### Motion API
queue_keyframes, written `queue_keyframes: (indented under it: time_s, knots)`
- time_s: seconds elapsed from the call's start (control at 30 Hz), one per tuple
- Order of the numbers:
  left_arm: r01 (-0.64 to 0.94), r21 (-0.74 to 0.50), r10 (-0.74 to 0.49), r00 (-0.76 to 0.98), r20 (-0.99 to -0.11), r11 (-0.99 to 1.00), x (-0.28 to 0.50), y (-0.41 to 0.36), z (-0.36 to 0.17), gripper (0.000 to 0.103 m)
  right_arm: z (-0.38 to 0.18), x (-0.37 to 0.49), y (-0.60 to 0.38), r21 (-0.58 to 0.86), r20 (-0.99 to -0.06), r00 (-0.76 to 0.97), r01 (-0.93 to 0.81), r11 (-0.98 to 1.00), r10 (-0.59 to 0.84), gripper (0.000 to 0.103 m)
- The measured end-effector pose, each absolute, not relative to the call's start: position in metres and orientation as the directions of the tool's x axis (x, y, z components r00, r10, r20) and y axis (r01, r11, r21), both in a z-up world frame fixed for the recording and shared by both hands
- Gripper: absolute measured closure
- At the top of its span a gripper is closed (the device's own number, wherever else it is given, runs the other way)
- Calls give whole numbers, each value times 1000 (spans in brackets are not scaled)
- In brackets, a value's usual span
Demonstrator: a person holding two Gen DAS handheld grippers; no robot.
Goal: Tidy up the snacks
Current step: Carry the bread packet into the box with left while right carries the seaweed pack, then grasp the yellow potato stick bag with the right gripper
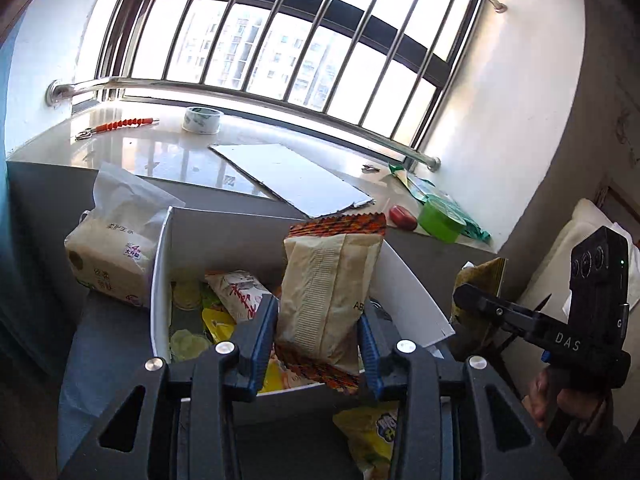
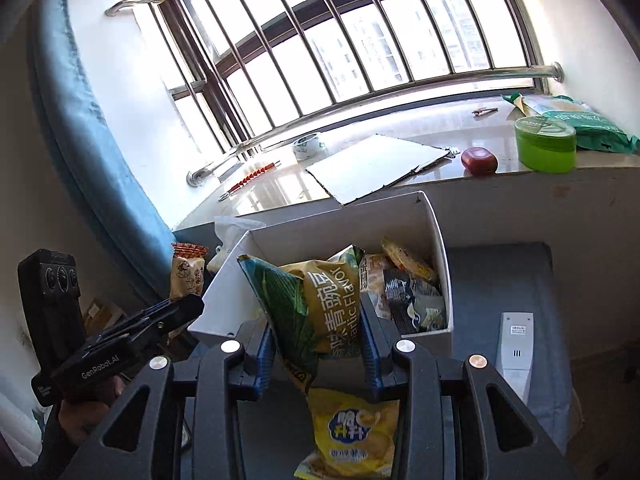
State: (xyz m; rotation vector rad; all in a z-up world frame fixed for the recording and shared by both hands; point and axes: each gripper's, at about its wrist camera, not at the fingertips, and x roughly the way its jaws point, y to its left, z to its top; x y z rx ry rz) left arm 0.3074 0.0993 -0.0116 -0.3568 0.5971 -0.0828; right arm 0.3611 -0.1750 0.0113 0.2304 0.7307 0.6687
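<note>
Both grippers are carrying snacks toward the white box (image 2: pixel 436 240) at frame centre. The left gripper (image 1: pixel 318 340) is pinching a tan packet (image 1: pixel 328 296) upright, directly over the opening. The right gripper (image 2: pixel 318 344) is clamping a green pea bag (image 2: pixel 316 304) at the near rim, with room open behind it.

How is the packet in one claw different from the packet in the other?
The beige packet in the left gripper is pale with orange zigzag ends; the pea packet in the right gripper is green and mustard with printed lettering. The beige one looks fuller, the pea one crumpled. Both are held near the white box.
</note>
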Motion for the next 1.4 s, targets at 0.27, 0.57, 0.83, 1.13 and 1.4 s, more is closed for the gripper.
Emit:
queue_keyframes:
  time_s: [0.27, 0.57, 0.83, 1.13, 1.4]
  knots:
    - [-128, -334, -100, 804, -586, 934, 321, 119, -22, 0, 9, 408, -160, 369, -572, 601, -419, 829, 558, 0]
    - [-60, -297, -106, 852, -512, 953, 270, 106, -4, 0, 14, 374, -184, 367, -531, 634, -425, 827, 562, 0]
    - [9, -211, -102, 895, -434, 978, 195, 77, 14, 0, 5, 313, -205, 345, -505, 646, -458, 819, 573, 0]
    - [61, -183, -137, 890, -435, 981, 96, 42, -25, 0, -59, 234, -217, 328, -563, 602, -466, 822, 566, 0]
    - [10, -247, -140, 846, -515, 969, 53, 33, -74, 0, -100, 246, -191, 266, -654, 553, -470, 841, 516, 0]
